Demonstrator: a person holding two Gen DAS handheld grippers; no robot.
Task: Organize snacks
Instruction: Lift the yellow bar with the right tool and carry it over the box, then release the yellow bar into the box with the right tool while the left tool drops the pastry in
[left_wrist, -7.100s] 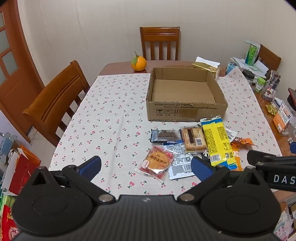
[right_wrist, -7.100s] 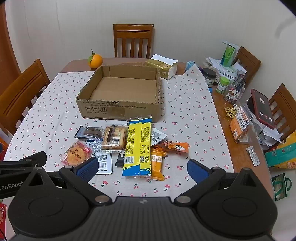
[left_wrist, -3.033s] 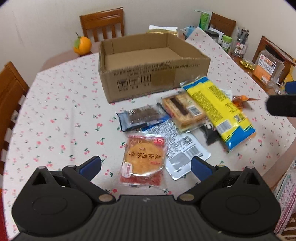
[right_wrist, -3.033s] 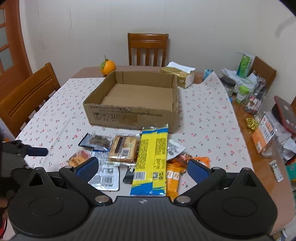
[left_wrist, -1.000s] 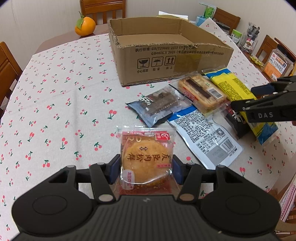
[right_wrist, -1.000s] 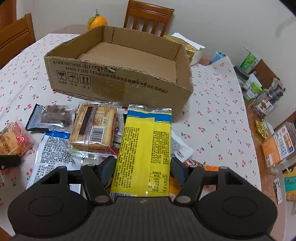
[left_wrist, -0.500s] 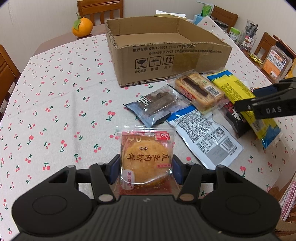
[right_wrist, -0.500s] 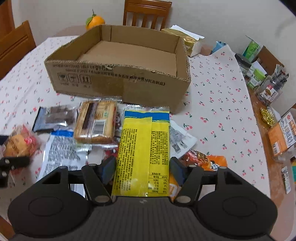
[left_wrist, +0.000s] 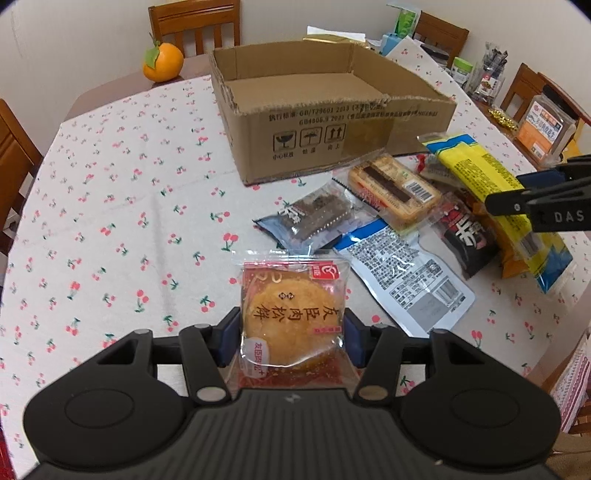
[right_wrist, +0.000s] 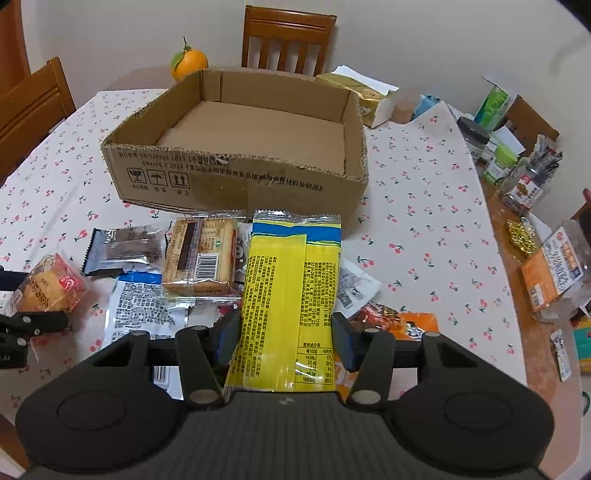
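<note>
Left wrist view: my left claw clamps the pork-floss cake; right claw, just closing, pinches the yellow packet, near the cardboard box. Grab step; next I lift both over its near wall.

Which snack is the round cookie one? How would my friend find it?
Start at the big cardboard box on the cherry tablecloth, then come toward the near edge, past the dark brownie packet. The left gripper is shut on the cookie packet. It is the only red-edged clear wrapper with one round golden cake inside.
</note>
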